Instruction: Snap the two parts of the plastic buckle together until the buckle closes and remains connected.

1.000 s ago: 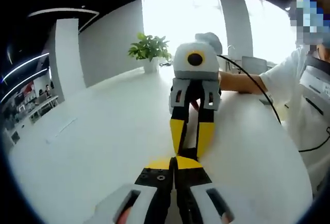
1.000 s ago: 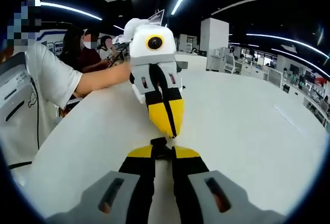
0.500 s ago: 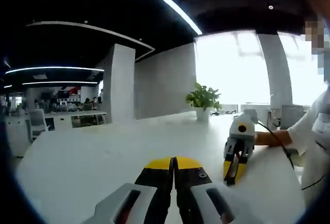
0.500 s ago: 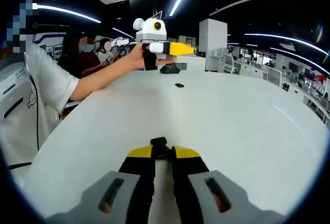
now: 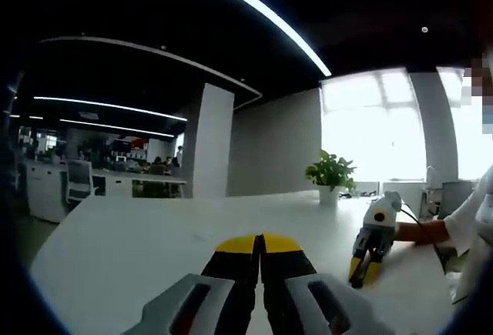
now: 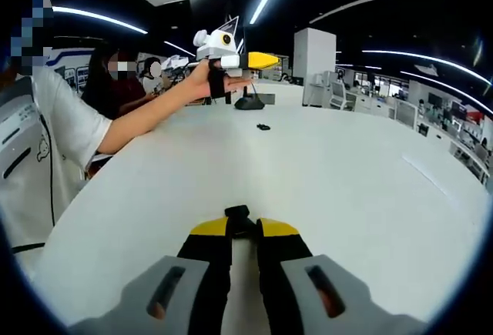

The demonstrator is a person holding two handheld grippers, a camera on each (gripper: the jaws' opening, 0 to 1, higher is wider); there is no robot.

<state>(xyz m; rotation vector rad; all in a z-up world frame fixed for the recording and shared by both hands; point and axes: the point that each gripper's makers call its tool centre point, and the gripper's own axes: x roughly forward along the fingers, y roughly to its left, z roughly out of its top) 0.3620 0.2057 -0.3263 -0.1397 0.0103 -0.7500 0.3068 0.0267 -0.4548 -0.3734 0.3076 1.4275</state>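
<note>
A black plastic buckle [image 6: 239, 215] sticks out between the yellow tips of my right gripper [image 6: 243, 226], which is shut on it low over the white table [image 6: 347, 189]. In the left gripper view the right gripper [image 5: 360, 276] rests tip-down on the table at the right. My left gripper [image 5: 260, 239] is shut, with nothing showing between its jaws. A hand holds that left gripper [image 6: 274, 60] high above the table's far side, jaws level. A small black piece [image 6: 263, 126] lies on the table beneath it, too small to identify.
A person in a white shirt [image 6: 54, 135] stands at the table's edge, arm stretched over it. A dark rounded object [image 6: 249, 104] sits on the far side. A potted plant [image 5: 331, 175] stands near the windows. Other people and desks are beyond.
My left gripper has pulled away from the right gripper's tips and risen high above the table. My right gripper has stayed put with the buckle in it.
</note>
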